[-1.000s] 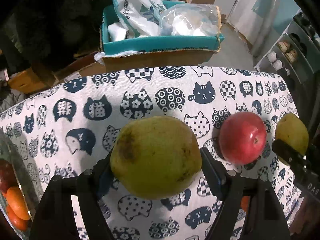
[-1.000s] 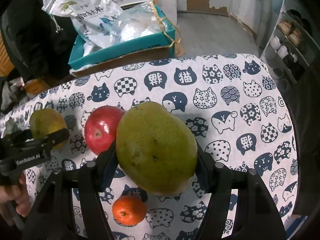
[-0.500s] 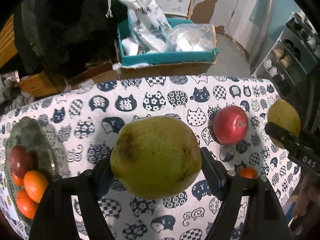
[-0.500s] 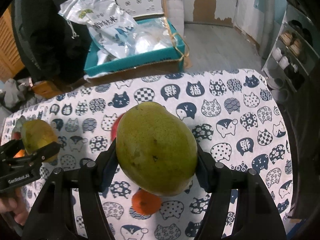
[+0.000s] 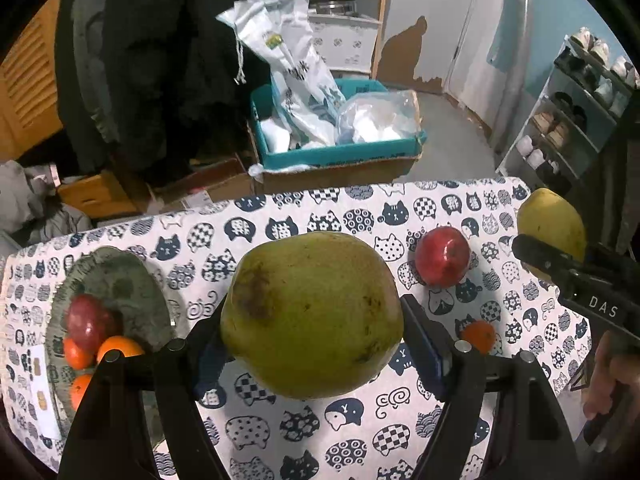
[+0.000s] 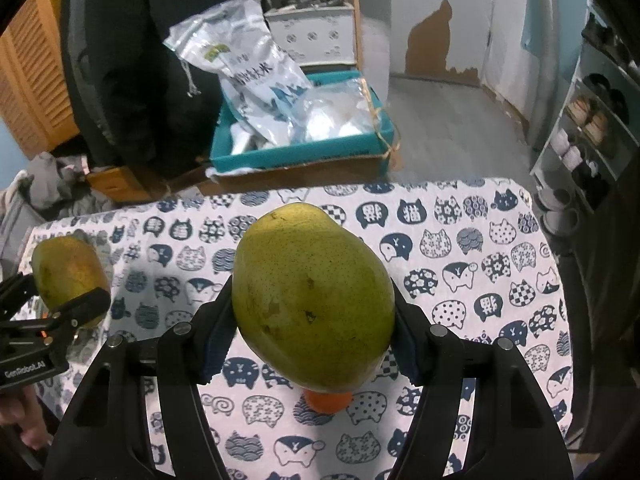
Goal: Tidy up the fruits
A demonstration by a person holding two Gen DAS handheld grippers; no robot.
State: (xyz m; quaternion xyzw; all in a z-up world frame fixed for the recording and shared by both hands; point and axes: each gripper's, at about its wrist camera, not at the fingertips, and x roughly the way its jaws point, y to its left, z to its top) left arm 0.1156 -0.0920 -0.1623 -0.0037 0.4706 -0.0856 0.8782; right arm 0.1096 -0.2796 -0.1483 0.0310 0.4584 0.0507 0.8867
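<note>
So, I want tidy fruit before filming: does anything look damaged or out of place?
The left mango has a dark bruise-like patch on its upper left. An apple and an orange lie loose on the cloth, outside the plate.

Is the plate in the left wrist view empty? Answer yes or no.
No, the plate already holds a red apple and several oranges on its near side.

Open cloth [image 5: 320, 216] along the far edge and at the middle. To the left, plate [image 5: 132, 292] part-filled — fruit crowded at its near side, far half bare. To the right, red apple [image 5: 442, 256] and small orange [image 5: 478, 336] near each other on the cloth.
</note>
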